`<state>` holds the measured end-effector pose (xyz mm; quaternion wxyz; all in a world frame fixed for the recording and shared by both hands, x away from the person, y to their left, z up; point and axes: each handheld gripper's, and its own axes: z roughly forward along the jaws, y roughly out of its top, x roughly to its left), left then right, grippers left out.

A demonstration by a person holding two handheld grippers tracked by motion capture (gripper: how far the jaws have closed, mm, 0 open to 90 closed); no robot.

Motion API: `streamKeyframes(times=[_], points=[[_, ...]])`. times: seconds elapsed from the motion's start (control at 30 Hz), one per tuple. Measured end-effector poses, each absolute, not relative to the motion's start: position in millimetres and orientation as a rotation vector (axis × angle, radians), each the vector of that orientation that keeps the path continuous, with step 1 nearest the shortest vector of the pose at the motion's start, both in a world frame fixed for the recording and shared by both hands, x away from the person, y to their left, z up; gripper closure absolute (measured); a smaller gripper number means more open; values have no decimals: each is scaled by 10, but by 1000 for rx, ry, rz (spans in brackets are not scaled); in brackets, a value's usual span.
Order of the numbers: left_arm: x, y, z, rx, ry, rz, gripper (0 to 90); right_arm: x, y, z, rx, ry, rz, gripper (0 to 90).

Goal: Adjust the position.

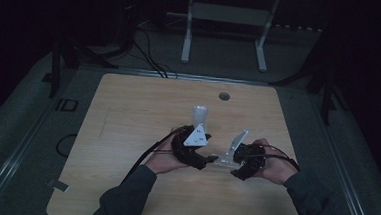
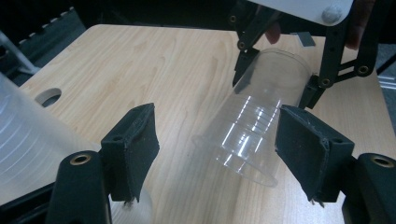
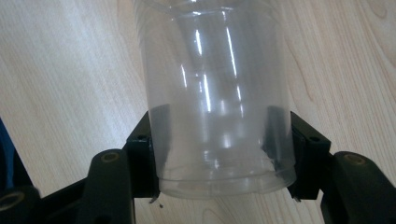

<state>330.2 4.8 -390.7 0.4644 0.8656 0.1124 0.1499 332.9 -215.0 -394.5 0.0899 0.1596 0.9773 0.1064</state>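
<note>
We see a clear plastic cup lying tilted just above the desk, nearer its front edge, clamped near its base by the right gripper. The left gripper, jaws apart, flanks its rim without pressing. A second cup stands behind.

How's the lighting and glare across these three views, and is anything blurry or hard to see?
High view: dim and underexposed, surroundings nearly black, the clear cup barely readable. Left gripper view: well lit, white streaks of glare on the cup, a blurred second cup close at the left edge. Right gripper view: bright, vertical highlights on the cup, jaws dark behind its wall.
</note>
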Motion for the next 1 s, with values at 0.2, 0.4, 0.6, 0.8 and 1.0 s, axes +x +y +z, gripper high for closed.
streamKeyframes(times=[0.2, 0.4, 0.6, 0.8, 1.0], points=[[3310, 62, -3911, 2116, 309, 371, 308, 3314, -2216, -3975, 582, 2855, 403, 412], [3335, 63, -3924, 2122, 341, 376, 314, 3301, -2291, -4042, 654, 2824, 451, 412], [3334, 57, -3927, 2121, 350, 383, 314, 3284, -2368, -4075, 718, 2778, 520, 412], [3336, 63, -3942, 2120, 361, 390, 314, 3269, -2425, -4116, 756, 2731, 585, 412], [3339, 65, -3960, 2120, 371, 392, 314, 3255, -2462, -4153, 796, 2688, 649, 412]])
